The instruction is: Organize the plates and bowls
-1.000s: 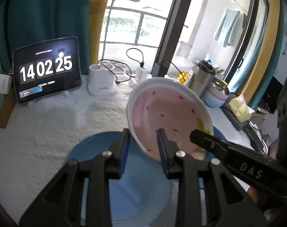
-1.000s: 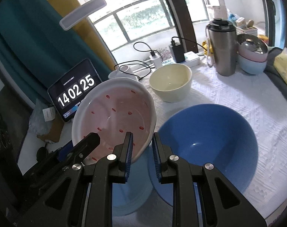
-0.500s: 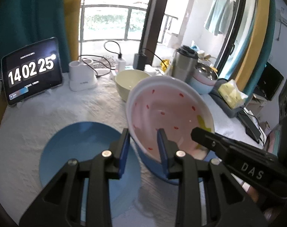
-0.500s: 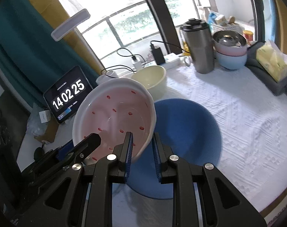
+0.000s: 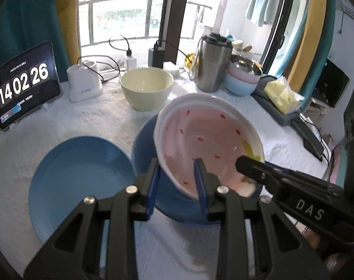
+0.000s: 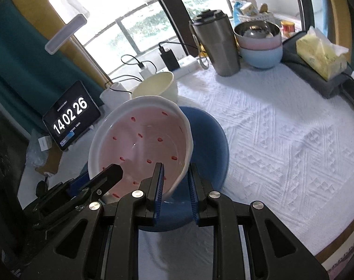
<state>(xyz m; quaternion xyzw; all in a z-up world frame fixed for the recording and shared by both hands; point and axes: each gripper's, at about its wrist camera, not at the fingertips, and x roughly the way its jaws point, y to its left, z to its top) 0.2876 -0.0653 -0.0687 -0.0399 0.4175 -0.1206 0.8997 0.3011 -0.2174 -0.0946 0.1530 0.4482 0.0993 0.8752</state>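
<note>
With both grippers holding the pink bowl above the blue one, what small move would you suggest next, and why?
Probably lower it a little further, level, into the blue bowl. The pink bowl hangs tilted just above it, with the left gripper and right gripper each clamped on its rim.

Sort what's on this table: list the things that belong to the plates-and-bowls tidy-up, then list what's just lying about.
Job:
pink speckled bowl, gripped at its rim by the left gripper and right gripper
blue bowl
blue plate
cream bowl
stacked bowls

Lying about:
clock tablet
steel tumbler
tissue pack
</note>
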